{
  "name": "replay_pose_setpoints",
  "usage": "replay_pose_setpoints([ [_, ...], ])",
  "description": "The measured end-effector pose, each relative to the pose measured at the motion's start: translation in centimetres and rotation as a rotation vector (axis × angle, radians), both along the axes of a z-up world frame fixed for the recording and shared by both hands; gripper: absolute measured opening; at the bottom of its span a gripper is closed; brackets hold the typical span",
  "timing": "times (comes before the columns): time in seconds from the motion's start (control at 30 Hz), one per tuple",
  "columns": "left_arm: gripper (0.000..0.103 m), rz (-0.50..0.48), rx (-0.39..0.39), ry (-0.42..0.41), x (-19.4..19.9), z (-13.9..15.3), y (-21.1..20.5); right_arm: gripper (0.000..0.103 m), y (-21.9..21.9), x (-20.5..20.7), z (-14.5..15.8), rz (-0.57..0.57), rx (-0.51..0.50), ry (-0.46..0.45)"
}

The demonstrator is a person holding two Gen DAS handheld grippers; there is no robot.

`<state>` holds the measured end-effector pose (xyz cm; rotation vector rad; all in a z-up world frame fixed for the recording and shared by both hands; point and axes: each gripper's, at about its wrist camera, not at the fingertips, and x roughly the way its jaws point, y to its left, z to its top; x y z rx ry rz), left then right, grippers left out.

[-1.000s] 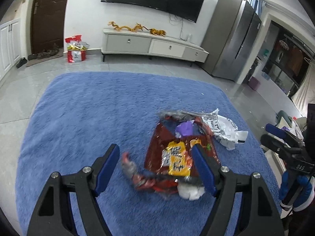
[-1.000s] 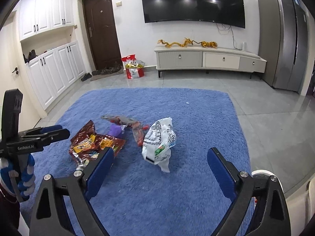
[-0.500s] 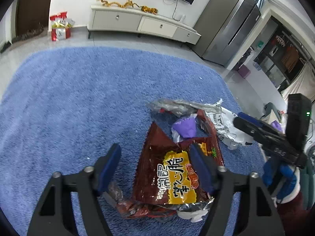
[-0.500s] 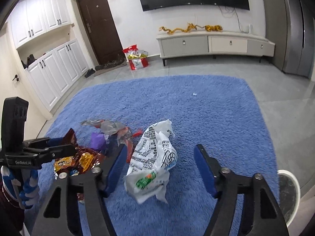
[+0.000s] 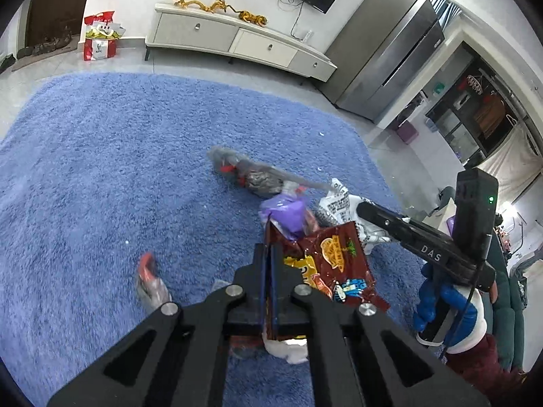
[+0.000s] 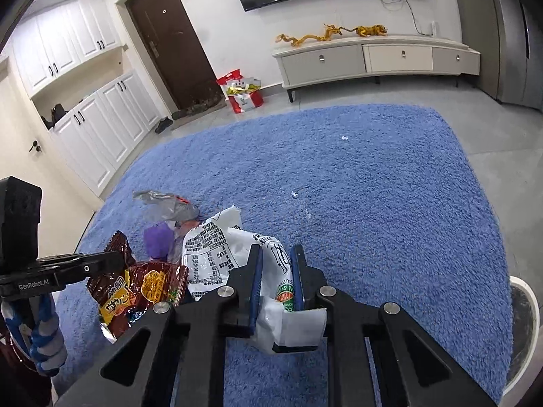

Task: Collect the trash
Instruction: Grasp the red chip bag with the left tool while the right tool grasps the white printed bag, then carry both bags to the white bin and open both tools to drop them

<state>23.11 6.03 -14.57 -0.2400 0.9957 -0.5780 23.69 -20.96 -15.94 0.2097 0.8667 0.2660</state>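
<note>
- "DAS" stands in white letters on the black body of the right gripper.
- "GenRobot.AI" stands in white on the black body of the left gripper.
- The white bag carries fine black print, too small to read.

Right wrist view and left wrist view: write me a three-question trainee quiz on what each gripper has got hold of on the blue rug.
1. True or false: the right gripper is shut on the white printed plastic bag.
2. Which item is the left gripper clamped on?
A. the crumpled purple wrapper
B. the dark red foil snack bag
C. the clear wrapper with red print
3. Fill in: all this trash lies on a shaggy ____ rug.

Key: 1 true; 2 B; 3 blue. Both grippers' jaws have just been closing, each with its bag between them.
</note>
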Motion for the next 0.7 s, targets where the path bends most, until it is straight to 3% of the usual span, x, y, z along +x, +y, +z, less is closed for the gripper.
replay_pose_setpoints([
  [0.47, 0.002, 0.033, 0.02, -0.093, -8.2, 5.8, 1.7, 0.013, -1.1, -9.0, 5.6, -0.03, -0.059, -0.1],
  [0.7, 0.002, 0.063, 0.063, -0.076, -13.8, 5.4, 4.0, 0.013, -2.3, -13.9, 7.0, -0.041, -0.074, -0.117],
])
